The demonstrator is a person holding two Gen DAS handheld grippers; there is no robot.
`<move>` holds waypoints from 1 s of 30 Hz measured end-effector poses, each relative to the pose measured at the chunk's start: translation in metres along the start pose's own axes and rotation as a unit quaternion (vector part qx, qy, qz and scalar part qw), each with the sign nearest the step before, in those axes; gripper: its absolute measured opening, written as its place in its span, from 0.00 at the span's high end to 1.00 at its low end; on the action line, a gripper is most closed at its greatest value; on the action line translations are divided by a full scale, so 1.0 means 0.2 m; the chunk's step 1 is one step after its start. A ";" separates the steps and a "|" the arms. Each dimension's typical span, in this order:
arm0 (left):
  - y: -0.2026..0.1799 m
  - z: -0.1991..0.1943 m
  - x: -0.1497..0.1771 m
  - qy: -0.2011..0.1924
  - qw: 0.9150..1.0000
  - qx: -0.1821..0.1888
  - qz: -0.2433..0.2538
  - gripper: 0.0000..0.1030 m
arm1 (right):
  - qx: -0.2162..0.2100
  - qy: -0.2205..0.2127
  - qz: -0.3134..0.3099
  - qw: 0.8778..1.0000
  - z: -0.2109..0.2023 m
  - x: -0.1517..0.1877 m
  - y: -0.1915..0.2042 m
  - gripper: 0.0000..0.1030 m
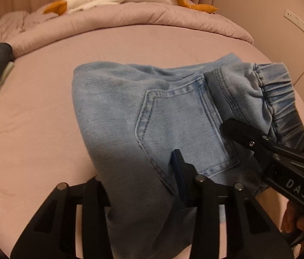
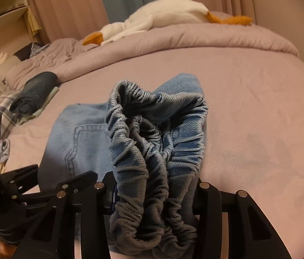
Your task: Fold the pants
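Observation:
Light blue denim pants (image 1: 143, 112) lie folded on the pink bed sheet (image 1: 44, 118), back pocket up. My left gripper (image 1: 143, 194) is shut on the pants' near edge, and cloth drapes over its left finger. My right gripper (image 1: 259, 138) comes in from the right and is shut on the bunched elastic waistband (image 1: 281, 99). In the right wrist view the gathered waistband (image 2: 158, 151) fills the gap between the fingers of my right gripper (image 2: 152, 194), held above the pants (image 2: 82, 133). The left gripper (image 2: 44, 185) shows at lower left.
A rolled pink quilt (image 1: 130, 23) runs across the back with a white plush goose (image 2: 162, 15) on it. A dark folded garment (image 2: 37, 90) on plaid cloth lies at the left. A wall power strip (image 1: 303, 26) hangs at the right.

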State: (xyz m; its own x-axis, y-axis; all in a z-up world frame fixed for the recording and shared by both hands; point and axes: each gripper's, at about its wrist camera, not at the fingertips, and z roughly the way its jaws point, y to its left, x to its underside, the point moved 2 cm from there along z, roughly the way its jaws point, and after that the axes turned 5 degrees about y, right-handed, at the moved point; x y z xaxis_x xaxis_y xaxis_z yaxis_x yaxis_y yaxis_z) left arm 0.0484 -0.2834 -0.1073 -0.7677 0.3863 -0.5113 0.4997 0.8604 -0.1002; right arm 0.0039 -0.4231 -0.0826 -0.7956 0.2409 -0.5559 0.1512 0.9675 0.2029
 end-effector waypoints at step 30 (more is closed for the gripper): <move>0.21 -0.51 0.49 -0.045 0.995 -0.032 -0.085 0.66 | -0.062 -0.025 -0.112 0.991 -0.29 0.25 0.49 0.56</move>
State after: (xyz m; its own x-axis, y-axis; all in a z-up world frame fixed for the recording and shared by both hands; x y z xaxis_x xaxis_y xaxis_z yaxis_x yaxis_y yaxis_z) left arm -0.0468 -0.1764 -0.0738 -0.7987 0.2045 -0.5660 0.3370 0.9311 -0.1391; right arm -0.0545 -0.3206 -0.0431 -0.7710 0.0278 -0.6362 -0.1019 0.9808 0.1663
